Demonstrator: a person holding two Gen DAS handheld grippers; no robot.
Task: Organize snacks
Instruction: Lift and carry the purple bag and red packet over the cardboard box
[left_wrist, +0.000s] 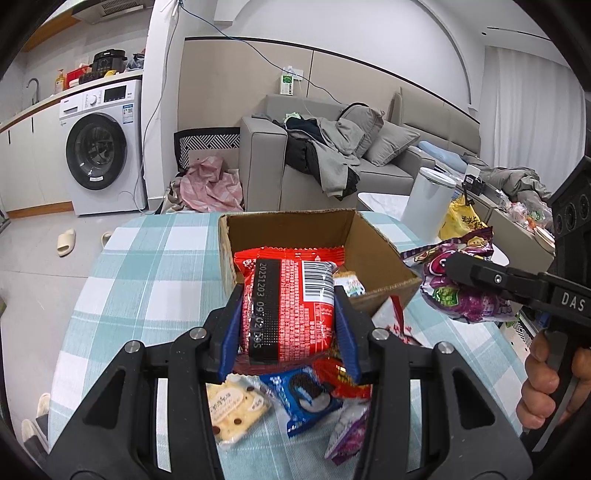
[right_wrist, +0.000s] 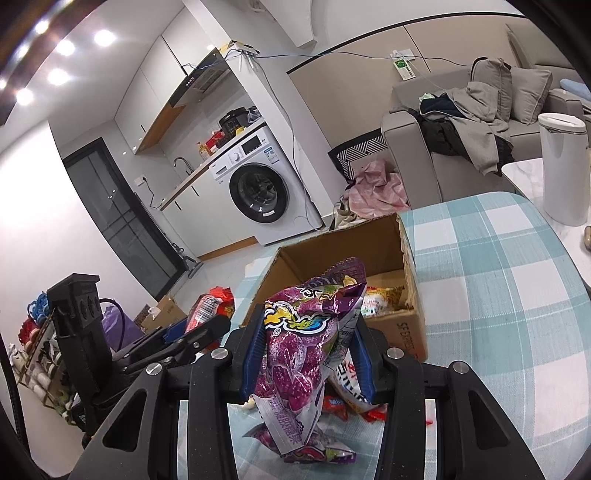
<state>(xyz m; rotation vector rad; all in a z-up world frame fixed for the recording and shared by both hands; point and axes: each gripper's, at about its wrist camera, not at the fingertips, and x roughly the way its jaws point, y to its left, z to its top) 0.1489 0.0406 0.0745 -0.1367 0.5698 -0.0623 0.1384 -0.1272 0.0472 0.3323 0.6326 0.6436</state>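
Both hands are carrying a snack at once here. The left gripper (left_wrist: 288, 325) is clamping its blue pads on a flat red foil packet with a barcode and a black date strip (left_wrist: 291, 306), jaws narrowed right down to the packet's width, holding it just in front of the open brown cardboard box (left_wrist: 373, 251) sitting on the teal-and-white checked tablecloth (left_wrist: 147, 273). The right gripper (right_wrist: 306, 354) is pinching a crinkly purple foil snack bag (right_wrist: 295, 354) around its middle, jaws nearly closed, with the bag's top flopping toward the box and its tail dangling below.

The box is already holding a few wrappers along its near side. Loose stuff is waiting on the cloth beneath the grippers: a pale cookie packet with chocolate chips (left_wrist: 236, 410) and a blue sandwich-cookie packet (left_wrist: 306, 395).

My take on doing this step well: get each packet fully over the box opening before letting go, clearing the near wall so the dangling purple tail isn't snagging the edge. I'd be dropping them one at a time, since the two grippers are crowding the same small opening, and aiming for the bare far corner.
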